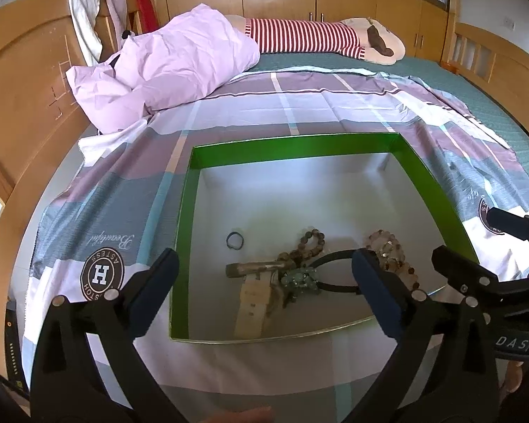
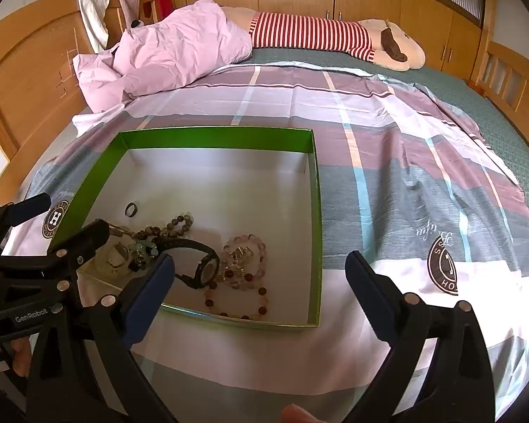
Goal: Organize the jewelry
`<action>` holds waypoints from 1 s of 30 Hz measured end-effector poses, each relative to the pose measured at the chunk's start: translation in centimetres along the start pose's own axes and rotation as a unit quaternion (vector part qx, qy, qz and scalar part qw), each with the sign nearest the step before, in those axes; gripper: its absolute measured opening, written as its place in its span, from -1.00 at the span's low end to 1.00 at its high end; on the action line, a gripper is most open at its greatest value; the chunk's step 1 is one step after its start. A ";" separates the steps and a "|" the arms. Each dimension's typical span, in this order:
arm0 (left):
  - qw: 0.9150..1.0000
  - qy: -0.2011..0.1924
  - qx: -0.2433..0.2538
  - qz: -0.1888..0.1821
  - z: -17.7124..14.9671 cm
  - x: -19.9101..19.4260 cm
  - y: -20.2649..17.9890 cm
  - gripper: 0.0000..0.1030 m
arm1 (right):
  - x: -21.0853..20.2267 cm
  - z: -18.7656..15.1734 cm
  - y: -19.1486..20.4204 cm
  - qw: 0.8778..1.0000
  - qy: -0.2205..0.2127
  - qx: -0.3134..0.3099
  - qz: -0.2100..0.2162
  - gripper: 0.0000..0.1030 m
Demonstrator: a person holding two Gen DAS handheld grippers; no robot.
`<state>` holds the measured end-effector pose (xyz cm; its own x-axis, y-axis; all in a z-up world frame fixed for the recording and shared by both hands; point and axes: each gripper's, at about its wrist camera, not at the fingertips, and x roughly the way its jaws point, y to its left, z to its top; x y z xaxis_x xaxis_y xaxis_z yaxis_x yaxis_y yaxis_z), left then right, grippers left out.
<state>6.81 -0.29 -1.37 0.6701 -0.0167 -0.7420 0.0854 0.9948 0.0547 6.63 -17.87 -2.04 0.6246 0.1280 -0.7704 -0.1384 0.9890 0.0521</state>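
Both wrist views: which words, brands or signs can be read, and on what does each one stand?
"GenRobot": on the left tongs, right wrist view.
"DAS", cut off: on the right tongs, left wrist view.
"H" in a round badge: on the bedsheet; ring letters only partly legible.
"Beautiful", script, upside down: same bedsheet.

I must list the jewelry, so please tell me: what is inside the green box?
Inside the green box: a ring, a dark bead strand, a black watch, pink bead bracelets and a green stone piece. The tongs cover parts of the pile.
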 end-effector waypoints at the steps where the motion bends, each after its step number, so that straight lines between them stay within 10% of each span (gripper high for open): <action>1: 1.000 0.002 0.000 0.000 0.0 0.0 0.0 0.89 | 0.1 0.0 0.0 1.000 0.002 0.000 0.001 0.85; 30: 1.000 0.011 0.004 0.003 -0.2 0.4 0.0 0.90 | 0.2 -0.2 -0.4 1.000 0.003 -0.009 -0.001 0.85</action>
<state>6.91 -0.25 -1.80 0.6540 -0.0082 -0.7564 0.0880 0.9940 0.0653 6.66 -18.21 -2.35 0.6201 0.1261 -0.7743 -0.1515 0.9877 0.0395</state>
